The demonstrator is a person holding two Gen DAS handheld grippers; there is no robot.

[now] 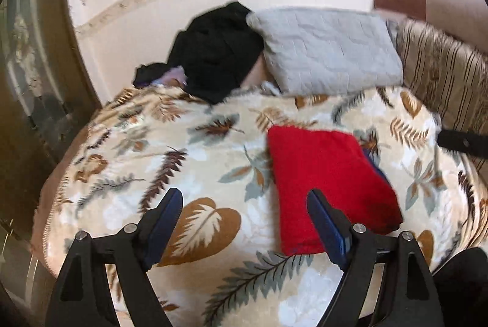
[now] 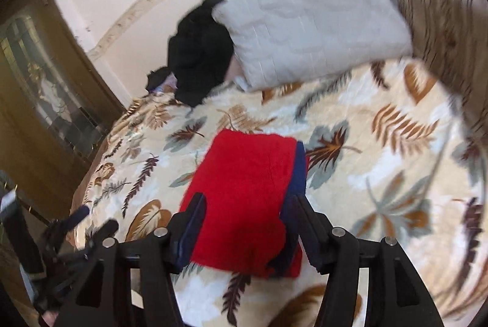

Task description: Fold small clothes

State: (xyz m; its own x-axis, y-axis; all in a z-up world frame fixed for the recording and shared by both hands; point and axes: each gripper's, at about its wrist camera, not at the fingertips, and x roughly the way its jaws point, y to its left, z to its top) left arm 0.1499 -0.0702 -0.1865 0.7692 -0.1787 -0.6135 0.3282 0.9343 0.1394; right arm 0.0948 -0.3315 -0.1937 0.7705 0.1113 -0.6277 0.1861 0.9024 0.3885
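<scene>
You are holding both grippers above the bed, and neither is gripping anything. Your left gripper [image 1: 244,208] is standing wide open over the leaf-patterned blanket [image 1: 195,150], with nothing between its fingers; the red garment [image 1: 329,180] is lying just to its right, one fingertip overlapping the cloth's near left edge in the left wrist view. Your right gripper [image 2: 248,212] is partly open and hanging over the near end of the same red garment [image 2: 244,193], whose cloth is showing in the gap between the fingers, though the pads are not pressing on it as far as the blurred picture shows.

The garment is lying as a folded rectangle in the middle of the bed, with a dark blue edge [image 2: 300,174] peeking out along its right side. Farther off, a grey pillow [image 1: 329,52] and a black heap of clothing [image 1: 216,52] are resting near the wall.

From here, the fold seems done or nearly so, and the main risk is undoing it. If you are lowering the right gripper again, its fingers could be catching the top layer and dragging it open. The plush blanket is soft, so pushing down could be shifting the whole stack. Reaching for the black heap too low could be sweeping the red garment aside.
</scene>
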